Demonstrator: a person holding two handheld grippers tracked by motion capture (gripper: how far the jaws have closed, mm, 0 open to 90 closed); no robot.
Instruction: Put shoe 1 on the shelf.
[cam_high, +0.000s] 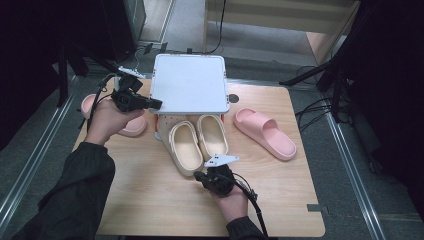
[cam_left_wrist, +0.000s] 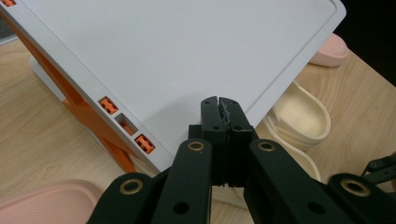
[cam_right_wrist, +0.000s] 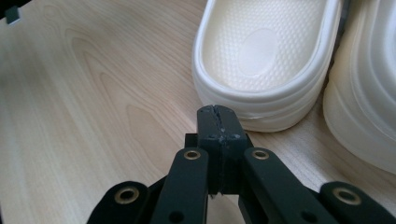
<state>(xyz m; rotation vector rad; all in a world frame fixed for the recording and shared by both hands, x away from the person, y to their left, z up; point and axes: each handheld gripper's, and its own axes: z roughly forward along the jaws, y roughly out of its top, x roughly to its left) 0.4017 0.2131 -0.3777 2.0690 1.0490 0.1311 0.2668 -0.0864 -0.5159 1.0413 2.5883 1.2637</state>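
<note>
Ridged cream foam clogs (cam_high: 197, 142)

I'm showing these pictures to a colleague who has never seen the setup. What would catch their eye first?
Probably the white tray on orange legs at the table's far edge, with a pair of cream clogs side by side just in front of it. A pink slide lies to the clogs' right and another pink slide to their left. The left gripper sits shut at the tray's near left corner; the right gripper is shut just behind the left clog's heel.
</note>
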